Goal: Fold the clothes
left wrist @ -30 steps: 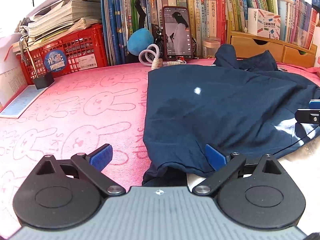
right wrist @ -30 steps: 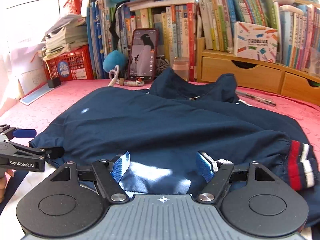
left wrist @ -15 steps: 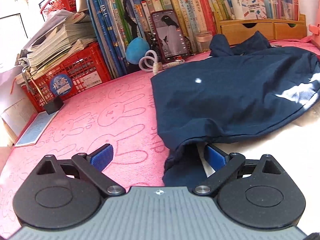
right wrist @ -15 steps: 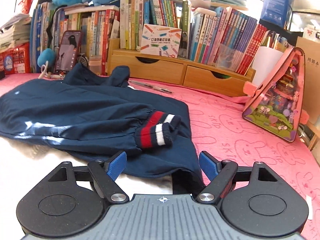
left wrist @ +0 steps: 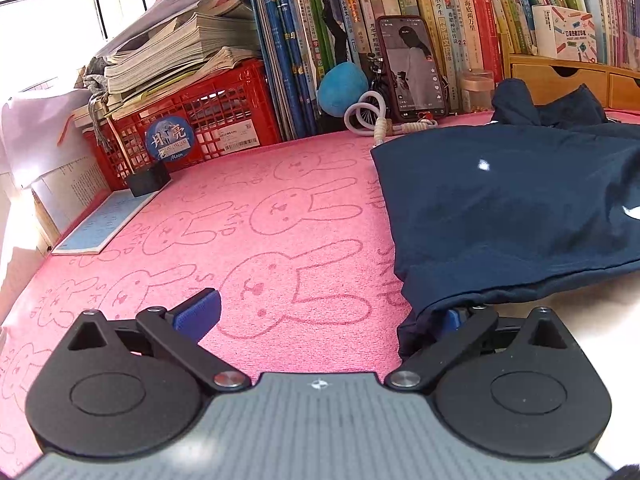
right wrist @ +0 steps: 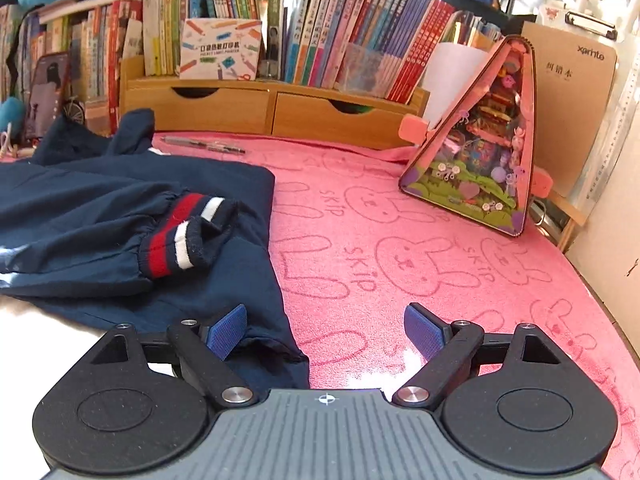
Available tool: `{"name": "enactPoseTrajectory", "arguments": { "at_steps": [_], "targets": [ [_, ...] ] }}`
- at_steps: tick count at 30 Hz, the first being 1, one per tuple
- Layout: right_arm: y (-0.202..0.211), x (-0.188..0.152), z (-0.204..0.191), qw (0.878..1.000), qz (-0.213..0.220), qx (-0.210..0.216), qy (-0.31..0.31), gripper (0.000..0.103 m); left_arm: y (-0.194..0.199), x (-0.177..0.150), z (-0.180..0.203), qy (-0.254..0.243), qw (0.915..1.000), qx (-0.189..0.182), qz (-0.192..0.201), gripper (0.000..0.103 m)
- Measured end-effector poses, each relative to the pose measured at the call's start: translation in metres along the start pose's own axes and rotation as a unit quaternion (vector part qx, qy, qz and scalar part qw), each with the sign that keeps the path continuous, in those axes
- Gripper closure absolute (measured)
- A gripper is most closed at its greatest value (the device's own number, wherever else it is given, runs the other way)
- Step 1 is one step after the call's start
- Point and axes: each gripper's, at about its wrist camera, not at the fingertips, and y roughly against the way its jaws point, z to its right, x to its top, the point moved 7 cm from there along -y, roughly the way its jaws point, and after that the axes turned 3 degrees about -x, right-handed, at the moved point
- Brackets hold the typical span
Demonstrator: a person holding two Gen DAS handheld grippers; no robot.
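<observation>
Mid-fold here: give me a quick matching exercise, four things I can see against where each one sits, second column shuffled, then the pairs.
Things:
1 striped cuff
2 phone
3 red crate
4 pen

Places:
A under stacked papers
B on the pink mat before the wooden drawers
C lying on the navy garment
D propped against the books

Pairs: 1-C, 2-D, 3-A, 4-B

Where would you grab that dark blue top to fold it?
Probably at the near hem corners of the top, coming in low from the near edge. There the cloth lies thin and flat. The right hand-held gripper, its jaws just opened wider, already has one corner between them; the striped cuff is bunched, a poorer hold.
</observation>
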Motion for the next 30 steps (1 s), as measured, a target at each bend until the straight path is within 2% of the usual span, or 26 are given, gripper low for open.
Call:
{"name": "enactPoseTrajectory", "arguments": {
  "at_steps": [3,5,8,11,13,16,18,21,25,28,30],
  "targets": [
    [0.02,0.029,-0.014,0.999,0.025,0.037,-0.009,0.016,-0.001,-0.001,-0.003,0.01,0.9999,-0.009,-0.003,0.0],
    [0.024,0.052,-0.042,0.994,0.03,0.108,-0.016,0.014,-0.002,-0.001,-0.005,0.018,0.9997,-0.015,-0.005,0.0],
    [0.02,0.077,-0.122,0.971,0.01,0.237,-0.007,0.014,-0.002,-0.001,-0.006,0.027,0.9994,-0.02,-0.007,0.0],
    [0.008,0.083,-0.217,0.955,-0.017,0.294,0.025,0.017,-0.003,-0.003,-0.009,0.042,0.9986,-0.031,-0.01,0.0],
    [0.001,0.087,-0.278,0.945,-0.03,0.322,0.046,0.034,-0.005,-0.004,-0.013,0.059,0.9972,-0.044,-0.015,0.0],
    [-0.01,0.085,-0.355,0.938,-0.049,0.336,0.074,0.042,-0.008,-0.007,-0.021,0.096,0.9925,-0.072,-0.021,0.0],
    [-0.022,0.082,-0.395,0.941,-0.053,0.321,0.094,0.042,-0.007,-0.009,-0.025,0.116,0.9895,-0.083,-0.02,0.0],
    [-0.028,0.083,-0.434,0.945,-0.02,0.301,0.126,0.036,-0.006,-0.009,-0.026,0.122,0.989,-0.081,-0.019,0.0],
    [-0.029,0.09,-0.461,0.941,-0.006,0.309,0.14,0.034,-0.006,-0.009,-0.026,0.122,0.9891,-0.079,-0.02,0.0],
    [-0.026,0.093,-0.458,0.931,-0.012,0.34,0.129,0.035,-0.006,-0.01,-0.027,0.121,0.9895,-0.075,-0.021,0.0],
    [-0.015,0.093,-0.439,0.922,-0.011,0.373,0.102,0.036,-0.007,-0.01,-0.027,0.12,0.9899,-0.073,-0.022,0.0]
  ]
}}
